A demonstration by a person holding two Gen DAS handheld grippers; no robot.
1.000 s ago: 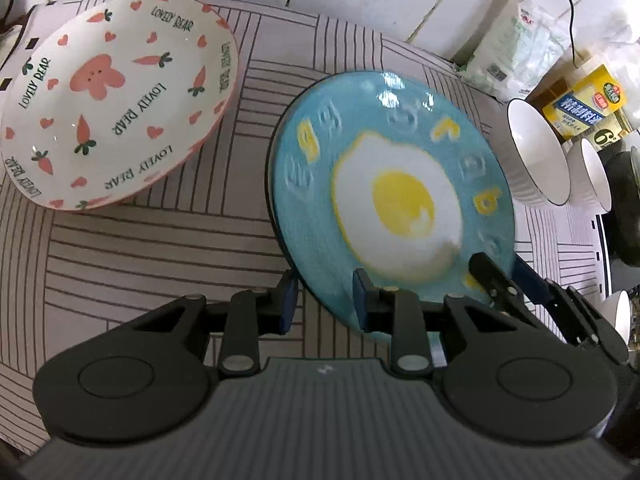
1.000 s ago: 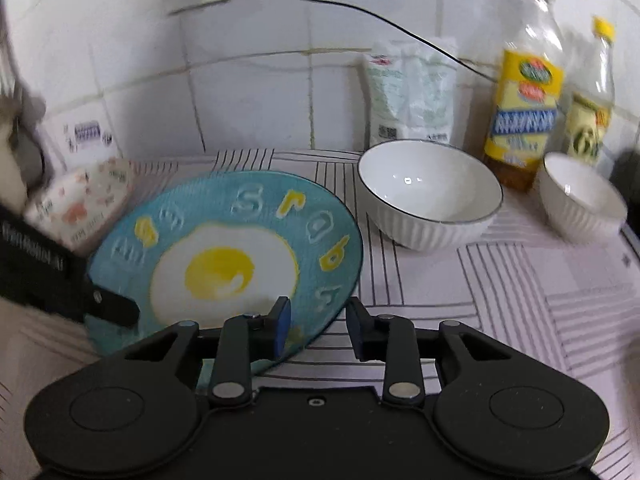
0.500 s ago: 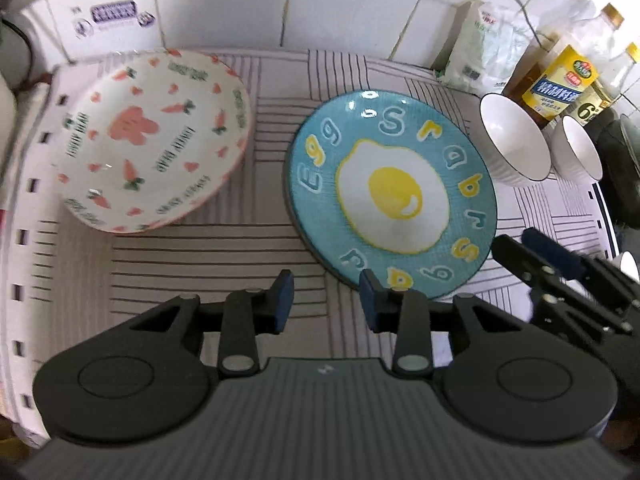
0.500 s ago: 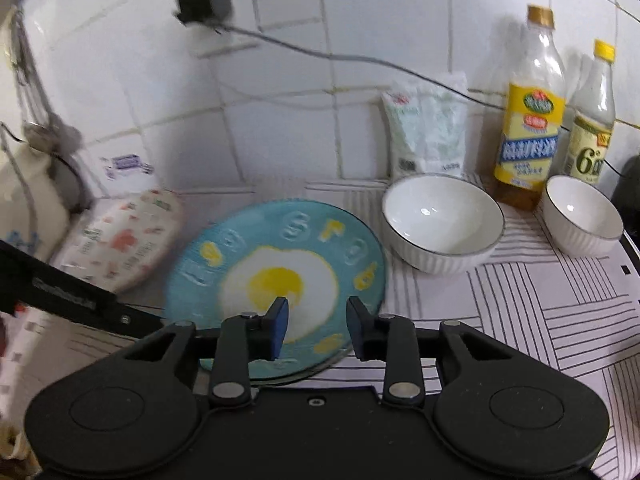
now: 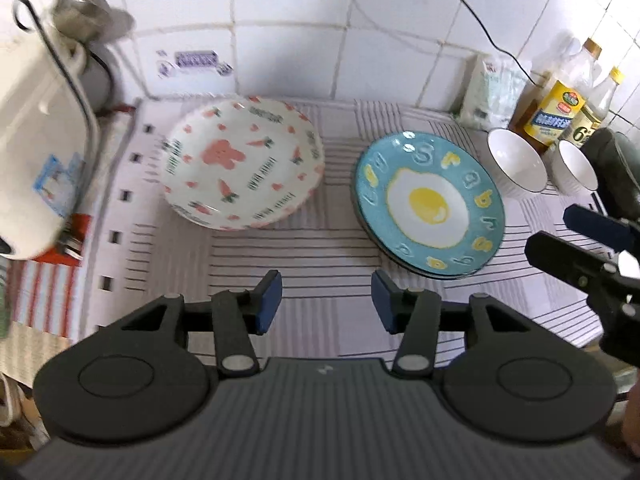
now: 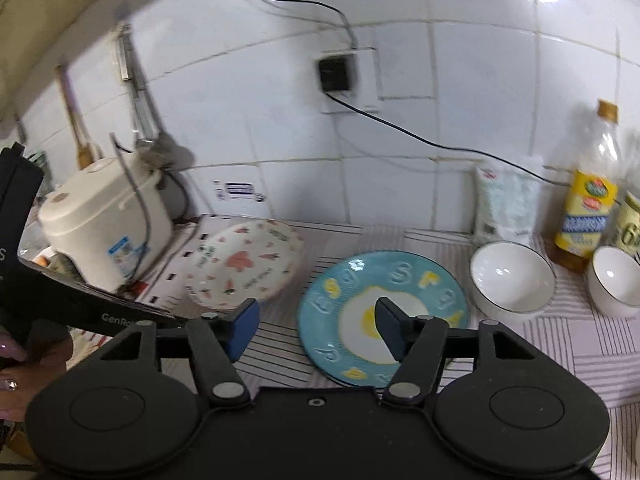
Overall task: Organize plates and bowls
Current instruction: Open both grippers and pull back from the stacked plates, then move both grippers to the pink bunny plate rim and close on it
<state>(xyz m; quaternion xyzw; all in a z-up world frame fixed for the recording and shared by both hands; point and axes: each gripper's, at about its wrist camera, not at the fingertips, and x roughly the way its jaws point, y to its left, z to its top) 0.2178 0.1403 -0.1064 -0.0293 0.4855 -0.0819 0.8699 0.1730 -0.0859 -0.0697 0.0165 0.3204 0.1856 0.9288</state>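
A: Blue round ceramic plate with the fried-egg print lies flat on the striped counter mat, on top of a second plate whose rim just shows under it. White ceramic plate with pink rabbit and carrots sits well left of the egg plate, tilted, its far edge propped up.

B: Bowls?

A: Larger white bowl with dark rim just right of the egg plate, smaller white bowl beyond it; oil bottles and a white bag behind them against the tiled wall.

B: Claws?

A: Left gripper has just been opening, pads apart, nothing between them, hovering clear near the egg plate's front edge. Right gripper likewise spread wide and empty, above the same plate.

B: So the next pick, judged?

A: Probably the rabbit plate, to stack on the egg plate. Take the raised rim, one pad under and one over, lift level, set down centred. Cannot tell what props it, so expect a slide as it lifts.
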